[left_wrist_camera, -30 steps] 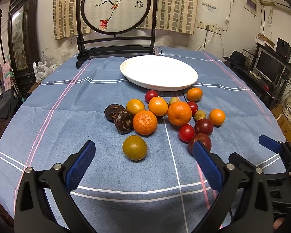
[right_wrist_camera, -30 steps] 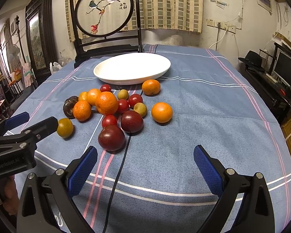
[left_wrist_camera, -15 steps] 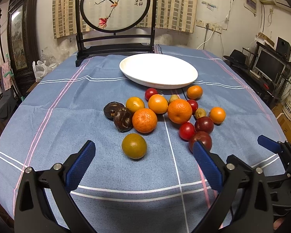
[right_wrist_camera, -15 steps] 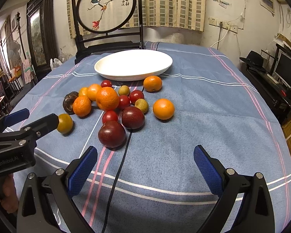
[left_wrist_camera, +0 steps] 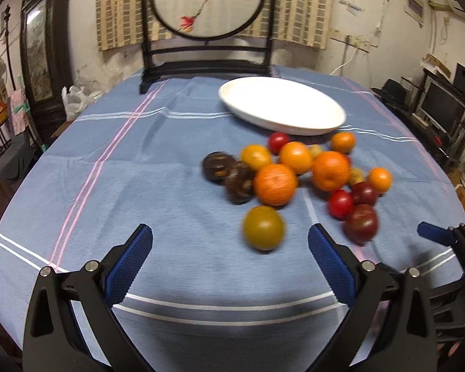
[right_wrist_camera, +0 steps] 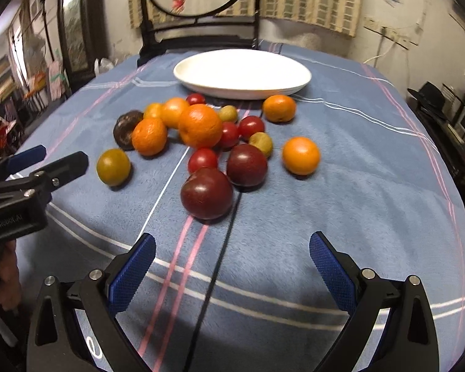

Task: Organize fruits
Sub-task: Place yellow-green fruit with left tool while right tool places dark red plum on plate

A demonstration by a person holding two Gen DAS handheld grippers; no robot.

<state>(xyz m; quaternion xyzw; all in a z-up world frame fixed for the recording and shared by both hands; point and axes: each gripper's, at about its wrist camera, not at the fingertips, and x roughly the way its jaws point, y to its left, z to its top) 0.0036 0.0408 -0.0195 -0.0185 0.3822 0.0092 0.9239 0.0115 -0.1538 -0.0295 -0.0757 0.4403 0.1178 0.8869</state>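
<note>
Several fruits lie loose on the blue tablecloth: oranges (left_wrist_camera: 275, 184), red tomatoes (right_wrist_camera: 202, 160), dark plums (right_wrist_camera: 207, 197), two dark brown fruits (left_wrist_camera: 216, 166) and a greenish-yellow fruit (left_wrist_camera: 263, 228) (right_wrist_camera: 113, 166). An empty white plate (left_wrist_camera: 282, 105) (right_wrist_camera: 241, 73) sits behind them. My left gripper (left_wrist_camera: 231, 257) is open and empty, just short and left of the greenish fruit. My right gripper (right_wrist_camera: 232, 263) is open and empty, just short of the nearest plum. Each gripper shows at the edge of the other's view (right_wrist_camera: 43, 161) (left_wrist_camera: 440, 235).
A round painted screen on a dark wooden stand (left_wrist_camera: 206, 3) stands at the table's far edge. A black cable (right_wrist_camera: 215, 276) runs across the cloth under the right gripper. Shelves and a monitor (left_wrist_camera: 443, 108) stand to the right of the table.
Both grippers have moved forward and closer to the fruits, which look larger now. The left view has turned left, so the fruits sit further right. Nothing was grasped.
</note>
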